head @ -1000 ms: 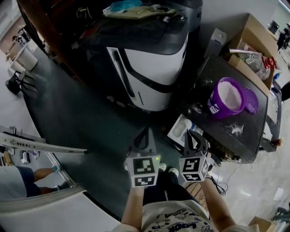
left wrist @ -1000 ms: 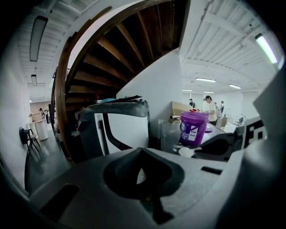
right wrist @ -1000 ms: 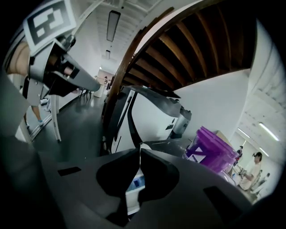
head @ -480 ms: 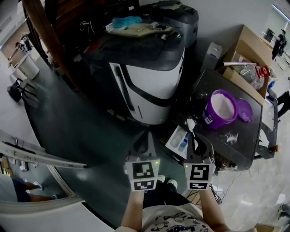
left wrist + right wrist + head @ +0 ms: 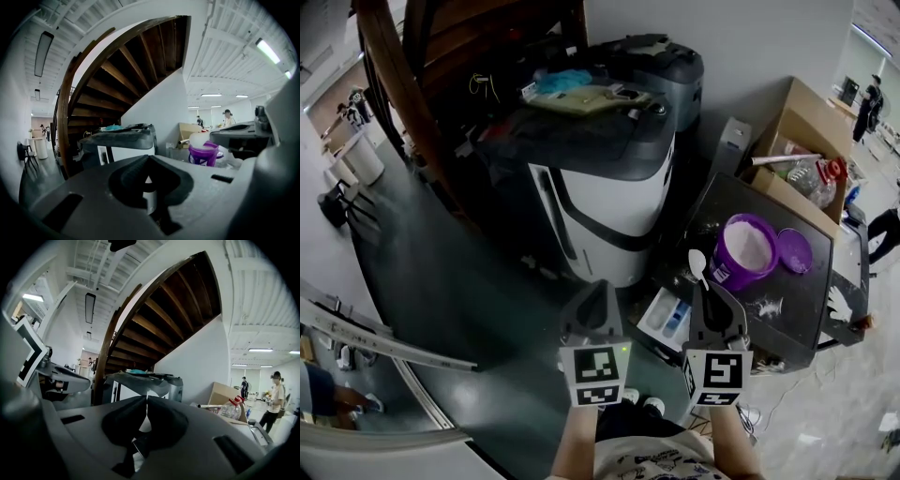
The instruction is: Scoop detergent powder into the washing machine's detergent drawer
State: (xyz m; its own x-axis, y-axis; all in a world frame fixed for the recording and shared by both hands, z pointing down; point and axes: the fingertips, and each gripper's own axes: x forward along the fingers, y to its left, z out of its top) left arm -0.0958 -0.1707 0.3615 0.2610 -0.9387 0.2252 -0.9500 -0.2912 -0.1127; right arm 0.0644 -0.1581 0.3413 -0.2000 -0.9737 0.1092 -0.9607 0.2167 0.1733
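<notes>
1. The person is holding both grippers side by side at the lower centre of the head view, jaws pointing up the frame.

2. The left gripper (image 5: 599, 285) is keeping its jaws pressed together. Its own view is showing nothing between them.

3. The right gripper (image 5: 711, 287) is clamping its jaws on the handle of a white scoop (image 5: 697, 260). The scoop's bowl is projecting beyond the jaw tips toward the upper left. Whether the bowl is carrying powder cannot be told.

4. The detergent drawer (image 5: 667, 317) is lying just left of the right gripper's jaws as a white tray with blue insets. It is sitting below the lower right corner of the washing machine (image 5: 614, 202) and against the left edge of the dark table (image 5: 811, 314). The scoop's bowl is showing just above the drawer and just left of the tub.

5. The purple detergent tub (image 5: 748, 249) is standing open on the table at centre right, with white powder showing inside. Its purple lid (image 5: 795, 250) is lying flat just to the right of it.

6. Spilled powder (image 5: 766, 305) is lying on the table surface below the tub.

7. The washing machine, white-fronted with a dark top, is occupying the centre of the frame, with loose items lying on its top.

8. A cardboard box (image 5: 806, 112) is standing open at the upper right, beyond the table.

9. A wooden staircase (image 5: 441, 56) is curving across the upper left.
</notes>
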